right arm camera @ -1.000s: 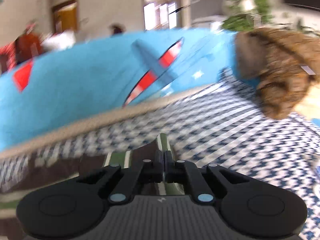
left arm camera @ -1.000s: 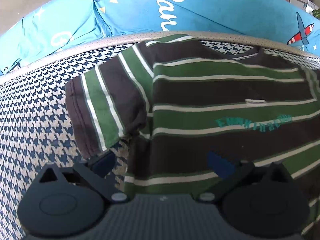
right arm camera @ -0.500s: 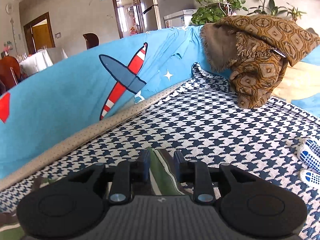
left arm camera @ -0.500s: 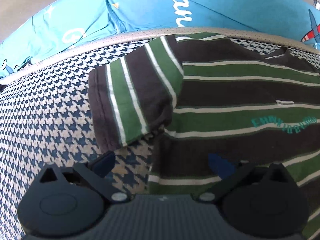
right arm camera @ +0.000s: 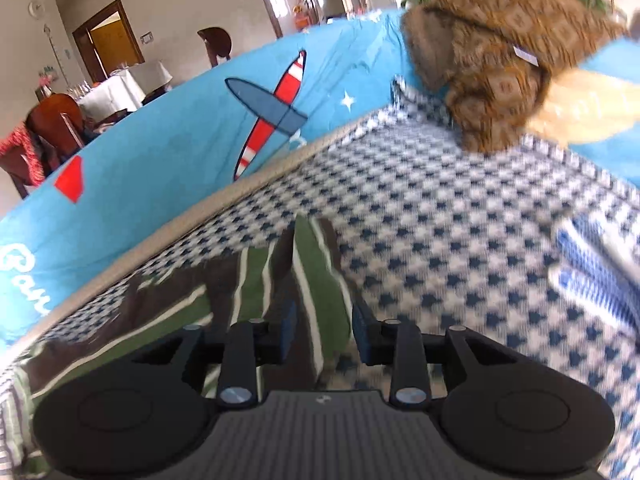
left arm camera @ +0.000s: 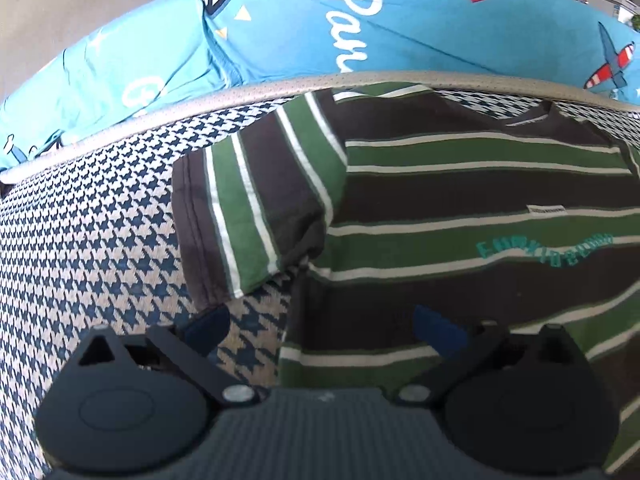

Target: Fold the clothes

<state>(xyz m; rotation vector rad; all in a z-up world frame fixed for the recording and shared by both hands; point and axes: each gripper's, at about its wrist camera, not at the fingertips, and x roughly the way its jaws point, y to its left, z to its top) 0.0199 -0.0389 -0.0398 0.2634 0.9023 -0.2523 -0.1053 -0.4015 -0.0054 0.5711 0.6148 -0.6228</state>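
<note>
A: Lying flat on the navy-and-cream houndstooth sofa seat (left arm camera: 80, 240), the green, brown and white striped cotton T-shirt (left arm camera: 460, 200) fills the right half of the left wrist view, its sleeve (left arm camera: 248, 216) spread toward the centre left and its neckline near the upper right.

B: And the claws?

A: The left claw (left arm camera: 322, 326) hangs wide open at the bottom centre, straddling the shirt's side edge, gripping nothing. The right claw (right arm camera: 323, 330) has just been opening; its jaws stand partly apart at the bottom centre of its own view, with the shirt's other sleeve (right arm camera: 316, 272) lying between them, pads seemingly not pressing on it.

B: What could go wrong?

A: That released sleeve looks rumpled and ridged. If it snags on a pad as the claw draws away, I'd expect it to drag out of place. Soft jersey also bunches easily, so a grab through one layer only would give a crooked fold.

B: Anything crowding it?

A: The bright blue aeroplane-print cushion (left arm camera: 360, 28) runs along the top of the frame, just behind the collar. The brown patterned fringed throw (right arm camera: 500, 64) sits upper right, well apart.
</note>
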